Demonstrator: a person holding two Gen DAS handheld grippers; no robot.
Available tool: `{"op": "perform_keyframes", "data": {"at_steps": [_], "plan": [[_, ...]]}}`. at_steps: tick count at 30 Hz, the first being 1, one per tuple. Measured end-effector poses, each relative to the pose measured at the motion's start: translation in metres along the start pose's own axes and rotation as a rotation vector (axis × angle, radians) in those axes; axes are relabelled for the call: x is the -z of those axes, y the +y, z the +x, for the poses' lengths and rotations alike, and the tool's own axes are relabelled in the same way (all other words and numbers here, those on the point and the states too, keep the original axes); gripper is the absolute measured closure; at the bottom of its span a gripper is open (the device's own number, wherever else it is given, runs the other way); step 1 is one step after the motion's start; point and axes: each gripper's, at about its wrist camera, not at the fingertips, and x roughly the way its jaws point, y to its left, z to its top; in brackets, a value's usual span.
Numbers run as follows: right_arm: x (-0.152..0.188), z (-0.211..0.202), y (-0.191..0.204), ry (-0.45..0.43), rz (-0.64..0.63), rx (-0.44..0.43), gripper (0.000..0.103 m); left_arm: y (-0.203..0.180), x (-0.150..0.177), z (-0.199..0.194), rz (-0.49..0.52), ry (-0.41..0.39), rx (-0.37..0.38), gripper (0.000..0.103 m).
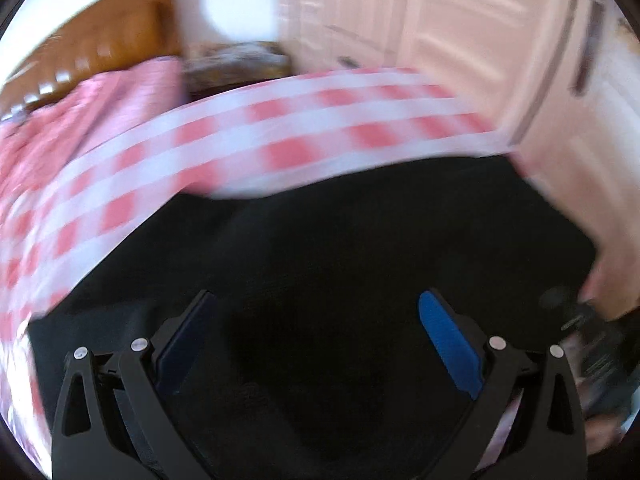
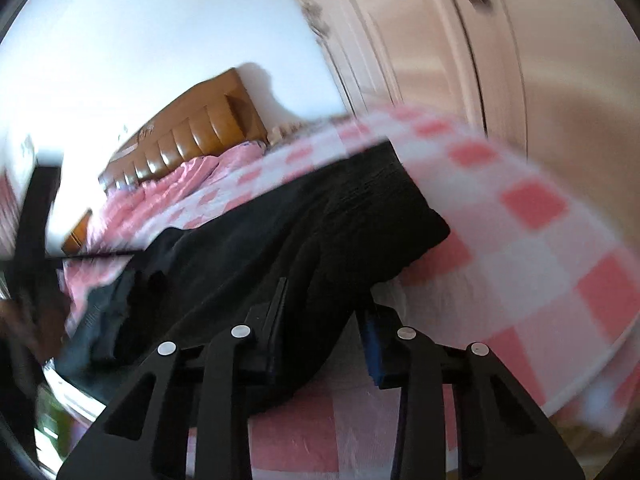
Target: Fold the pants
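bed cover (image 1: 280, 128): pink and white squares | headboard (image 2: 200, 132): brown, shiny, behind a pink blanket (image 2: 188, 184) | closet doors (image 1: 460, 32): pale, maybe pinkish, blurry

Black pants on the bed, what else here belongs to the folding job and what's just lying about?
Job:
- black pants
- right tongs, closed on the pants
- left tongs, open above the pants

Lying about:
- checked sheet
- pink quilt
- headboard
- wardrobe doors
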Motion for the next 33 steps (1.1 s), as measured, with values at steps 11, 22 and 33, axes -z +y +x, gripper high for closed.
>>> {"op": "perform_keyframes", "data": {"at_steps": [11,22,33], "plan": [[0.006,-0.001,0.012,-0.056,-0.122,0.078,0.069,-0.251,-0.087,0.086,0.546,0.43,-0.079,0.002],[0.006,-0.002,0.008,-0.061,-0.113,0.047,0.066,-0.274,-0.05,0.166,0.787,0.668,-0.413,0.051],[0.03,-0.051,0.029,-0.177,-0.165,-0.03,0.019,-0.23,-0.083,0.09,0.607,0.448,-0.189,0.082]]}}
